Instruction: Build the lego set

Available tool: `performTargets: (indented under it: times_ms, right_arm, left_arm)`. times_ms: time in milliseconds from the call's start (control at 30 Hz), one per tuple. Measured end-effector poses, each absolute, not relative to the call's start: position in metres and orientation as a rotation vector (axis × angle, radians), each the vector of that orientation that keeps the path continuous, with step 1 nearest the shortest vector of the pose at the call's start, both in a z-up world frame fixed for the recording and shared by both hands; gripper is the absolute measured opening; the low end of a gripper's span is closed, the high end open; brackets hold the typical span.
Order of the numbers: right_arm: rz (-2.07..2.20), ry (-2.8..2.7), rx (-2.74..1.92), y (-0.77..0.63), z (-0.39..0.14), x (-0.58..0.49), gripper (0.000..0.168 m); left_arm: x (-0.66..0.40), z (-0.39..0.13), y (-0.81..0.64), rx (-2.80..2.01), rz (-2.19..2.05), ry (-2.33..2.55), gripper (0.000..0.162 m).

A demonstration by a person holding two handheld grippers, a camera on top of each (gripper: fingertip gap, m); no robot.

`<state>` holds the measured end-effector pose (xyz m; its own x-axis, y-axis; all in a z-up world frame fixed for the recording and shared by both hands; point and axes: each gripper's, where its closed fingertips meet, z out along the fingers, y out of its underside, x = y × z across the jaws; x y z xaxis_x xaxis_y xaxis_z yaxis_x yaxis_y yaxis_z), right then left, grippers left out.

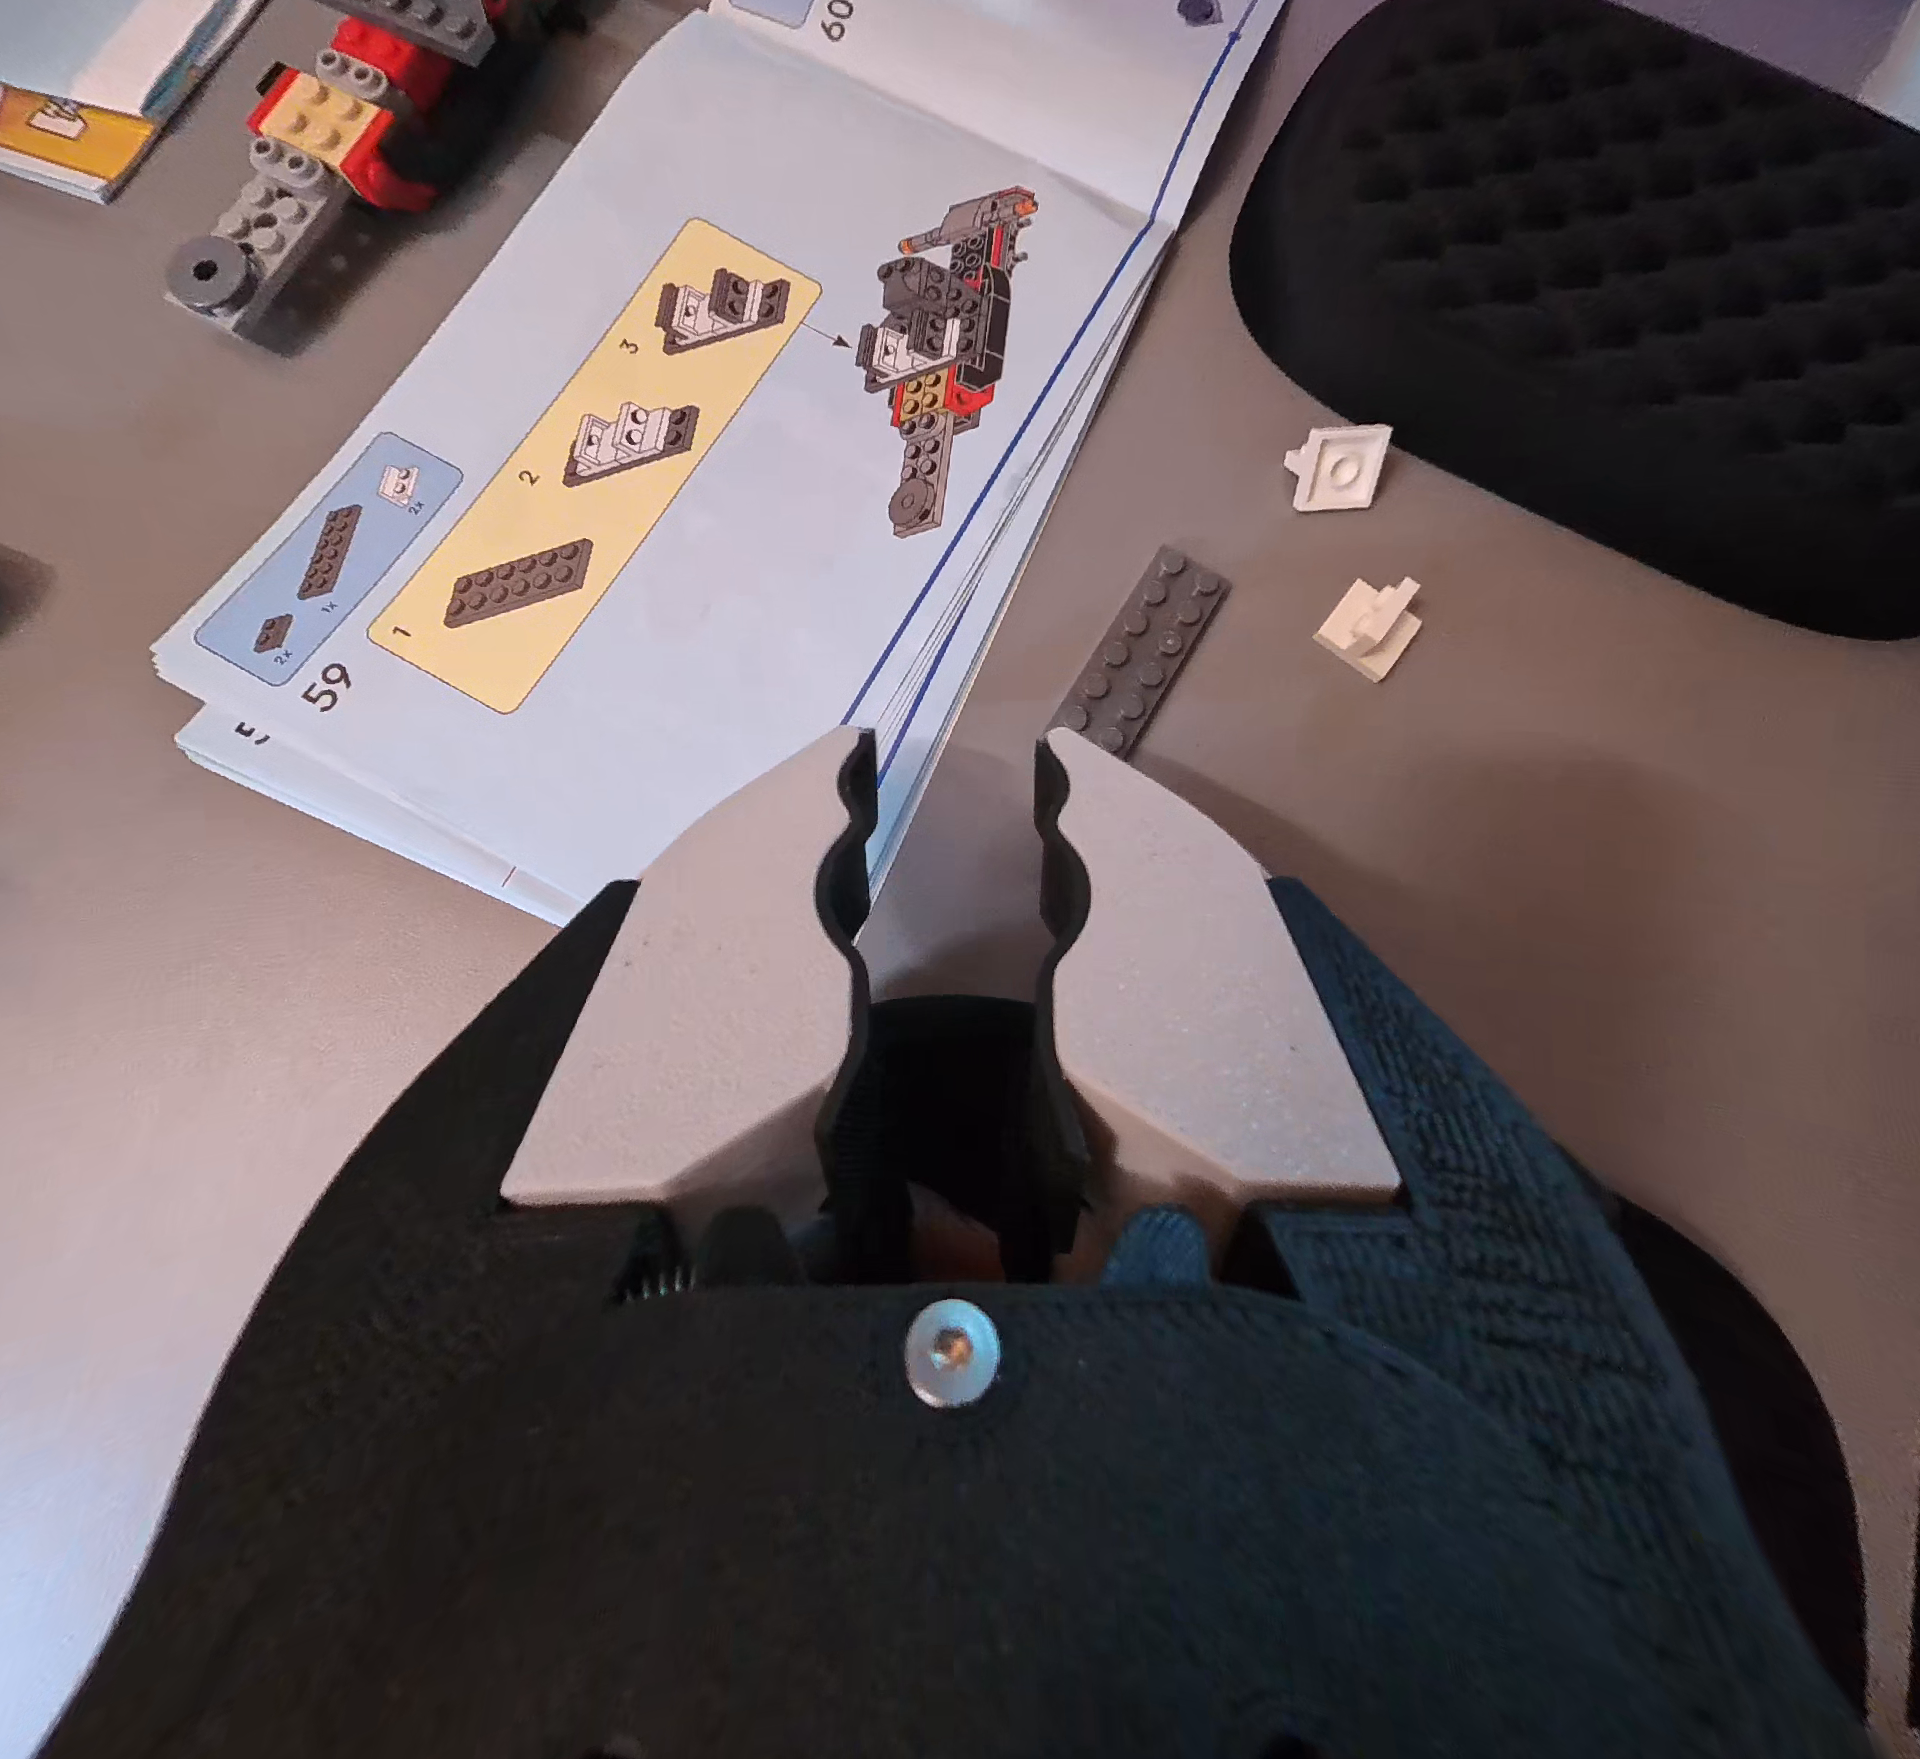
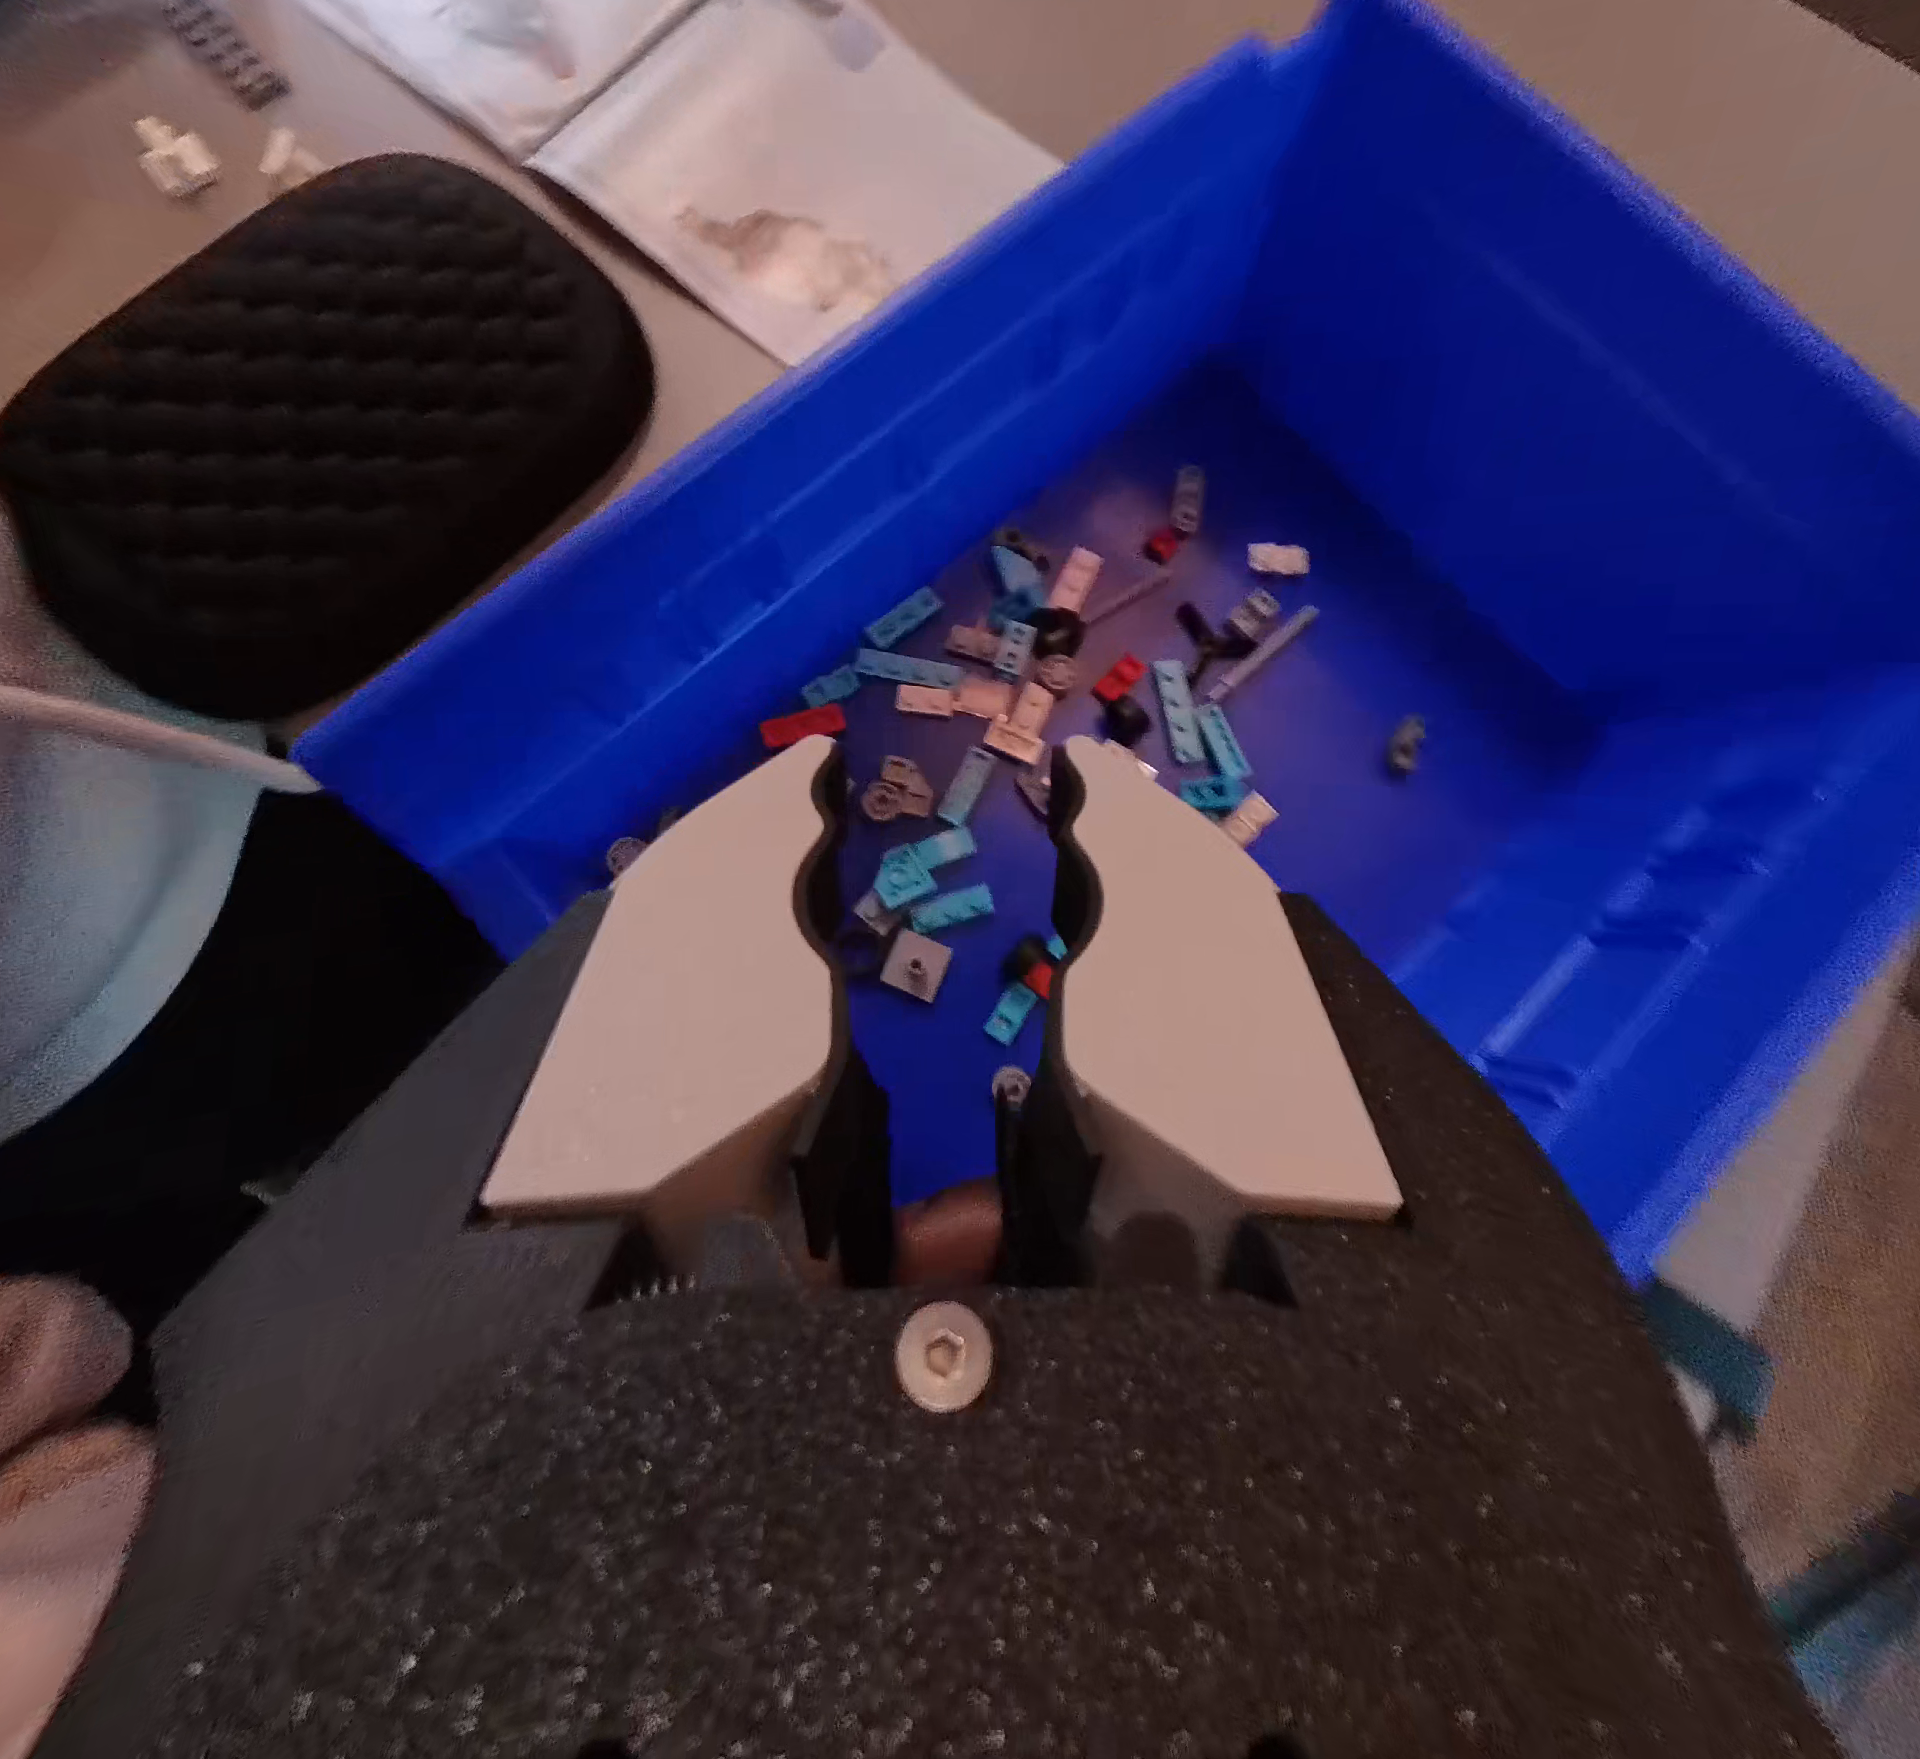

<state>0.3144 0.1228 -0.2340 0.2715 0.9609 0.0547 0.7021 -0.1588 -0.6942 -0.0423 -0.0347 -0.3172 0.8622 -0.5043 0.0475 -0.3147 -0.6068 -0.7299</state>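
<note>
Grey tabletop (image 1: pixel 1455 878) carried all items. Largest was the blue bin (image 2: pixel 1455 275), standing right of a black pad (image 2: pixel 312 431); loose bricks (image 2: pixel 997 701) in blue, grey, red and black lay scattered on its floor. An open booklet (image 1: pixel 727 483) lay left of the pad, with the part-built model (image 1: pixel 353 99) in red, grey and black beyond its upper left corner.

Right gripper (image 2: pixel 948 753) was held above the bin, angled down into it, fingers spread and empty; the bricks lay below and ahead of its tips, none touched. This view was blurred.

Left gripper (image 1: pixel 954 743) hovered low over the table at the booklet's right edge, fingers parted, nothing between them. A dark grey plate (image 1: pixel 1143 644) lay just beyond its right fingertip. Two small white pieces (image 1: pixel 1340 468) (image 1: pixel 1369 627) lay further right, near the pad.
</note>
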Motion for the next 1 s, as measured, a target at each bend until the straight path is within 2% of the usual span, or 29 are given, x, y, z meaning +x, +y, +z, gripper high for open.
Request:
performTargets:
  times_ms: [100,267,433,533,667,900,1000]
  right_arm:
    - [0.610,-1.611,-1.833,0.112,-0.243,0.302,0.042]
    - [0.612,-1.697,-1.874,0.106,-0.261,0.308,0.029]
    - [0.554,-1.588,-1.804,0.125,-0.252,0.304,0.019]
    - [0.584,-1.564,-1.779,0.124,-0.247,0.301,0.003]
    - [0.602,-1.579,-1.809,0.122,-0.252,0.299,0.002]
    - [0.598,-1.703,-1.937,0.105,-0.251,0.323,0.026]
    - [0.565,-1.741,-1.994,0.103,-0.249,0.333,0.054]
  left_arm:
    - [-0.043,-0.317,-0.034,-2.260,-0.303,0.589,0.029]
    - [-0.043,-0.318,-0.034,-2.266,-0.280,0.596,0.029]
    - [-0.043,-0.320,-0.035,-2.286,-0.294,0.596,0.029]
    - [-0.043,-0.318,-0.035,-2.273,-0.305,0.589,0.029]
    - [-0.043,-0.319,-0.035,-2.278,-0.316,0.591,0.029]
    - [-0.041,-0.318,-0.036,-2.267,-0.329,0.598,0.029]
    - [-0.041,-0.318,-0.036,-2.276,-0.347,0.595,0.029]
